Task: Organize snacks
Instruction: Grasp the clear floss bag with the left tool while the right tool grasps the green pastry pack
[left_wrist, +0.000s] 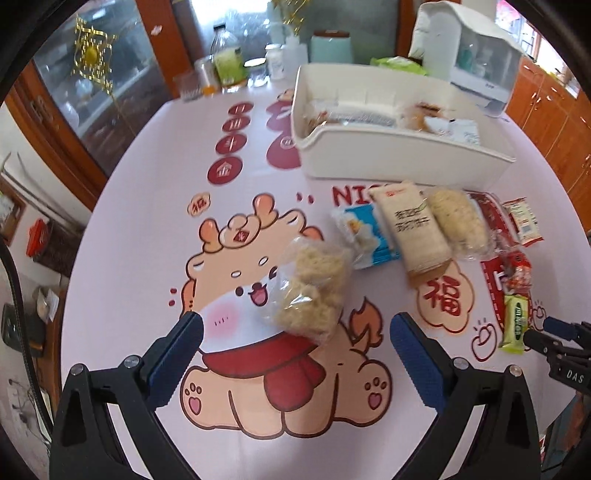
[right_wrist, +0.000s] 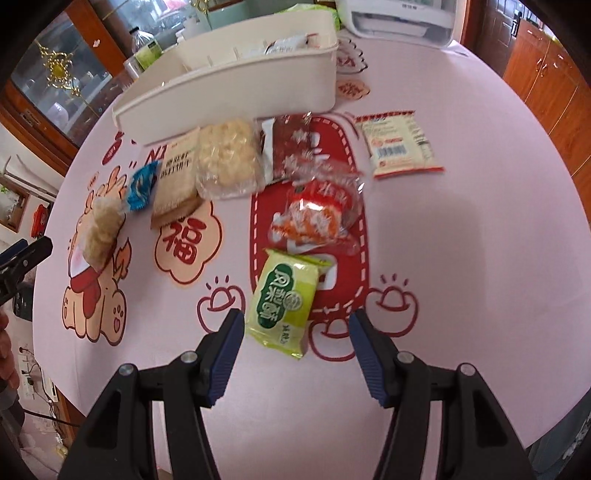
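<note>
My left gripper (left_wrist: 295, 328) is open and empty, just short of a clear bag of pale crumbly snack (left_wrist: 314, 288) lying on the table. My right gripper (right_wrist: 295, 321) is open and empty, with a green snack packet (right_wrist: 282, 299) lying between and just ahead of its fingertips. A white bin (left_wrist: 399, 147) at the back holds several snacks; it also shows in the right wrist view (right_wrist: 236, 99). In front of it lie a beige packet (right_wrist: 175, 177), a blue packet (right_wrist: 140, 186), a clear bag of pale cakes (right_wrist: 227, 158), a dark red packet (right_wrist: 291, 147), an orange-red packet (right_wrist: 314, 218) and a white packet (right_wrist: 399, 144).
The table wears a pink cloth with a cartoon dragon (left_wrist: 236, 295). Bottles and jars (left_wrist: 225, 62) stand at the far edge, with a white appliance (left_wrist: 476, 55) at the back right. Wooden cabinets (right_wrist: 546, 81) stand beyond the table on the right.
</note>
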